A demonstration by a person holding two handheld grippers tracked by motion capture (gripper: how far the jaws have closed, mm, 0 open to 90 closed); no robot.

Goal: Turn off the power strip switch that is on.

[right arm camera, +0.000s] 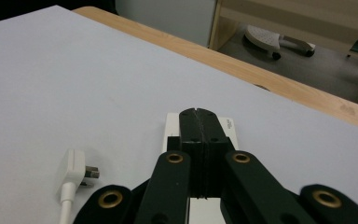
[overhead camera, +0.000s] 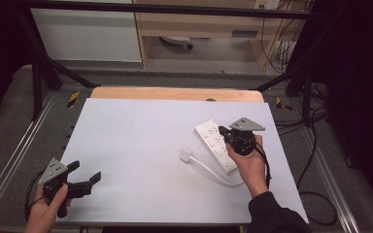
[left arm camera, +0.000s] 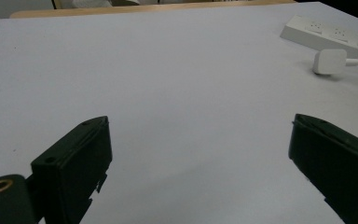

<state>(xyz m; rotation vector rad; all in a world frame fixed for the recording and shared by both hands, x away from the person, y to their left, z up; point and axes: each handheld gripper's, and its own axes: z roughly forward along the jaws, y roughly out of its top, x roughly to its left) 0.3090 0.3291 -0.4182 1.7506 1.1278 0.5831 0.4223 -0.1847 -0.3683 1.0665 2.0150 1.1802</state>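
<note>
A white power strip point(overhead camera: 210, 133) lies at the right of the white table sheet point(overhead camera: 141, 141), its far end toward the back. Its white plug point(overhead camera: 187, 156) rests on the sheet just left of it, with the cable point(overhead camera: 213, 174) curving back to the strip's near end. My right gripper point(overhead camera: 222, 130) is shut with nothing between its jaws, directly over the strip point(right arm camera: 229, 127); I cannot tell whether it touches. The plug point(right arm camera: 74, 168) lies to the left of the jaws point(right arm camera: 199, 114). My left gripper point(overhead camera: 86, 171) stands open at the front left, pointing across the bare sheet point(left arm camera: 200, 122) toward the strip point(left arm camera: 331, 33) and plug point(left arm camera: 328, 61).
A wooden table edge point(overhead camera: 175, 93) runs along the far side of the sheet. Black frame posts point(overhead camera: 36, 82) stand at the back corners. Loose cables point(overhead camera: 311, 145) trail on the floor to the right.
</note>
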